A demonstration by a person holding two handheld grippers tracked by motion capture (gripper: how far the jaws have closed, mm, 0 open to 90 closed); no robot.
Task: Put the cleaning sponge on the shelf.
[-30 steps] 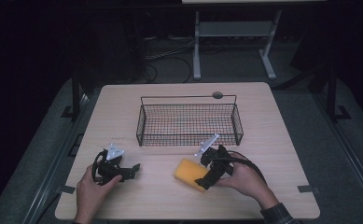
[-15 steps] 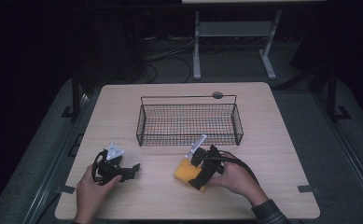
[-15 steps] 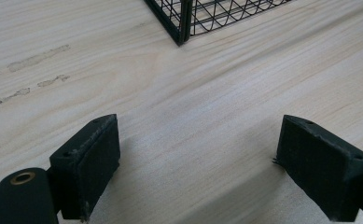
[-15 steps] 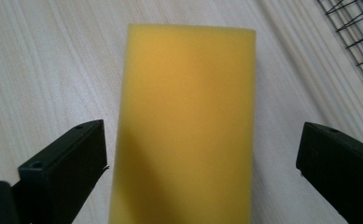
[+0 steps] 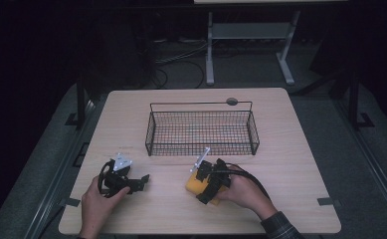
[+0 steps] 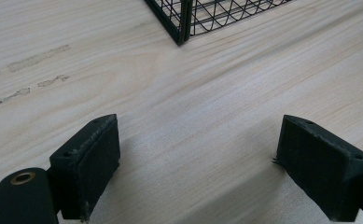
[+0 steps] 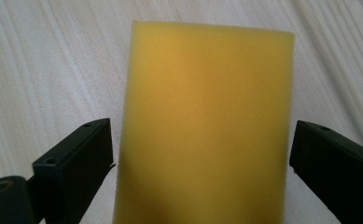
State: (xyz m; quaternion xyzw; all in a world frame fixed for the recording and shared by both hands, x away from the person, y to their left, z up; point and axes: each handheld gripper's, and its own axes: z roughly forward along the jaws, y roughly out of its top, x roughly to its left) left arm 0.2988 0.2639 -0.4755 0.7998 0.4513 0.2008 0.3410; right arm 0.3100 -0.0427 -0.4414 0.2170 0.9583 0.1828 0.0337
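Sponge (image 7: 202, 126), a yellow block that looks soft and light, lies flat on the wooden table (image 5: 290, 149) in front of the wire basket (image 5: 202, 130), between the right gripper's (image 7: 202, 154) wide-open jaws, best pinched across its long sides; left gripper (image 6: 207, 163) rests open, empty.

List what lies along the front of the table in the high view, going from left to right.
Left gripper held low over the table → yellow sponge → right gripper set over the sponge, its jaws standing open on either side of it in the right gripper view.
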